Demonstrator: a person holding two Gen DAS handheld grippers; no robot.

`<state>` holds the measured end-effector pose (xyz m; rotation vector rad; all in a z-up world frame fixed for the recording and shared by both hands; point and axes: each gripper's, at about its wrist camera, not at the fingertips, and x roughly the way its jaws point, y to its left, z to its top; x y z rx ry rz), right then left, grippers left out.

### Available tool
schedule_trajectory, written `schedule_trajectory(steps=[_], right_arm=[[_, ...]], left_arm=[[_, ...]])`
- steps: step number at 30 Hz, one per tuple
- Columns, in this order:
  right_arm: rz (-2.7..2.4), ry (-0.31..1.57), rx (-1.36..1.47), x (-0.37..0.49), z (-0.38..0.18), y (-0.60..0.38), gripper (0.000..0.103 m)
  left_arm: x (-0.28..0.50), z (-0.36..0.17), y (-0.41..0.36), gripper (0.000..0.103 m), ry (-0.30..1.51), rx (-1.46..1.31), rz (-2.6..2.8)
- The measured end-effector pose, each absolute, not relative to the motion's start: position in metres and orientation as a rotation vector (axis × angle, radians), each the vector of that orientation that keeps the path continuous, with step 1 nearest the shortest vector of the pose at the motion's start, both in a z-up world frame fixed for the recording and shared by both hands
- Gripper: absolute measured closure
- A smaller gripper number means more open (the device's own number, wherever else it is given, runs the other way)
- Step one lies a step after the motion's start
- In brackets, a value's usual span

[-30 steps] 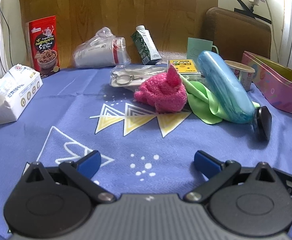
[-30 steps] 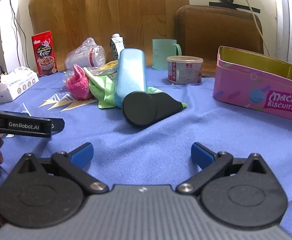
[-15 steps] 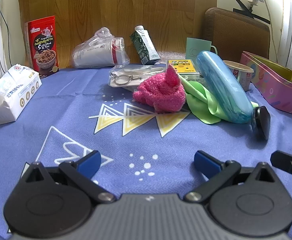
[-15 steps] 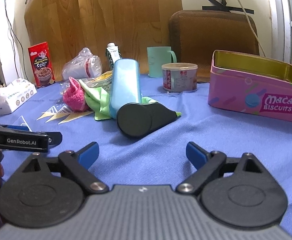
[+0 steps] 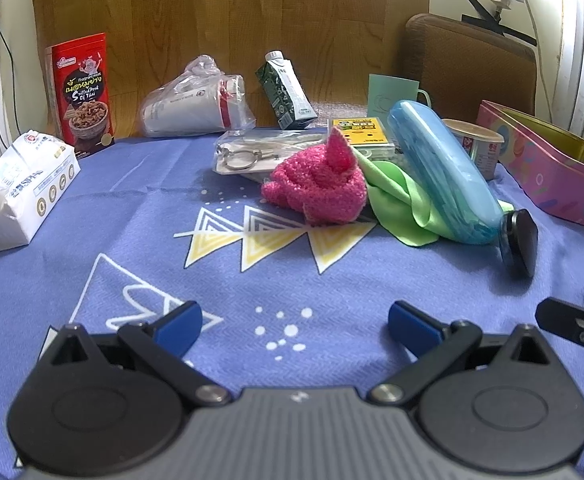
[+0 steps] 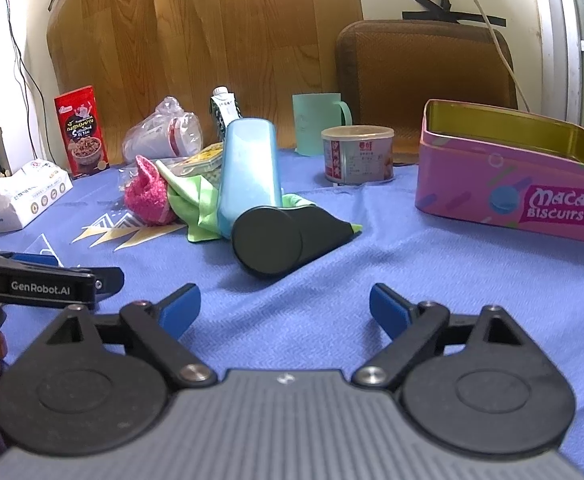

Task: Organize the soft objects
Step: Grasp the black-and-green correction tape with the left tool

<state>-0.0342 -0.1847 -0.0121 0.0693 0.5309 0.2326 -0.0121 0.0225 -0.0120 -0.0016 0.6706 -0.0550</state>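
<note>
A fuzzy pink cloth [image 5: 316,190] lies bunched on the blue tablecloth, beside a green cloth [image 5: 400,204]. The green cloth is partly under a light blue case [image 5: 440,172]. The pink cloth [image 6: 148,196], green cloth [image 6: 196,204] and case [image 6: 248,176] also show in the right wrist view. My left gripper [image 5: 292,326] is open and empty, well short of the pink cloth. My right gripper [image 6: 284,308] is open and empty, short of a black round-ended object [image 6: 280,240].
A pink Macaron Biscuits tin [image 6: 512,184] stands open at the right. A can [image 6: 358,154], a green mug [image 6: 318,122], a carton [image 5: 286,90], bagged cups [image 5: 196,100], a red snack pouch [image 5: 82,90] and a tissue pack [image 5: 20,188] ring the back and left.
My right gripper has moved forward towards the black object and the tin. It now shows further in at the right edge of the left wrist view. The left gripper has barely moved.
</note>
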Motion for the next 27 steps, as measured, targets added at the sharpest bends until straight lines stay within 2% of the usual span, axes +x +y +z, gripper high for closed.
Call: schedule_trajectory(steps=[16, 27], right_arm=[[0.24, 0.519, 0.064, -0.031, -0.011, -0.184, 0.01], [0.267, 0.533, 0.069, -0.023, -0.008, -0.189, 0.01]], left_arm=[[-0.012, -0.011, 0.023, 0.0, 0.67, -0.006, -0.092], [-0.003, 0.002, 0.02, 0.0, 0.691, -0.104, -0.265]])
